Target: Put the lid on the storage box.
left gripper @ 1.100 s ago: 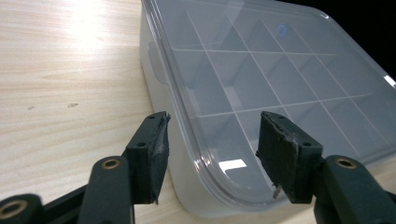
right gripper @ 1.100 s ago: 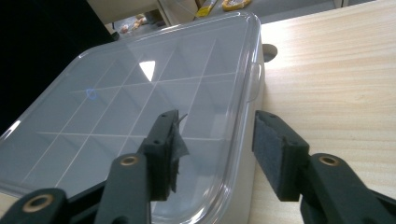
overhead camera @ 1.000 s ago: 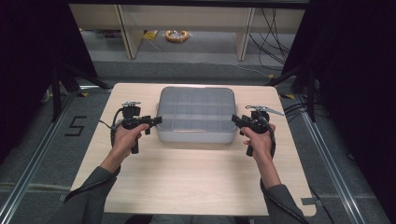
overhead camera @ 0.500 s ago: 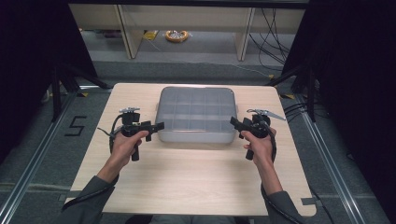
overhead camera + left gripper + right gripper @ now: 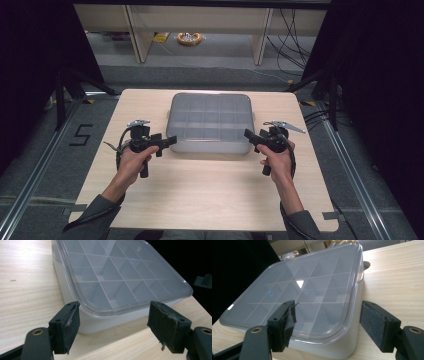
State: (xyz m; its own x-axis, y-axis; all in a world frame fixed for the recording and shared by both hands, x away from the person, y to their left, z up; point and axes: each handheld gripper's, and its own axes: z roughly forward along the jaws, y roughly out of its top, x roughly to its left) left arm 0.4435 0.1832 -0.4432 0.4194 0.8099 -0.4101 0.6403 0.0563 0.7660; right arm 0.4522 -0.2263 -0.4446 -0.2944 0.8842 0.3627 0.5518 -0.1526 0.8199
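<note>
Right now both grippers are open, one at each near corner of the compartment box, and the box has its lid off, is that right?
Not quite. The lid is on: in the left gripper view a clear lid covers the compartment box, its rim overhanging the white wall. The rest holds: the left gripper and right gripper are both open, one at each near corner.

A lidded compartment box sat toward the far edge of the wooden table, centred.

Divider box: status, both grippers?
Left gripper open at box's near-left corner. Right gripper open at near-right corner. Divider box lidded, compartments look empty. Nothing between.
</note>
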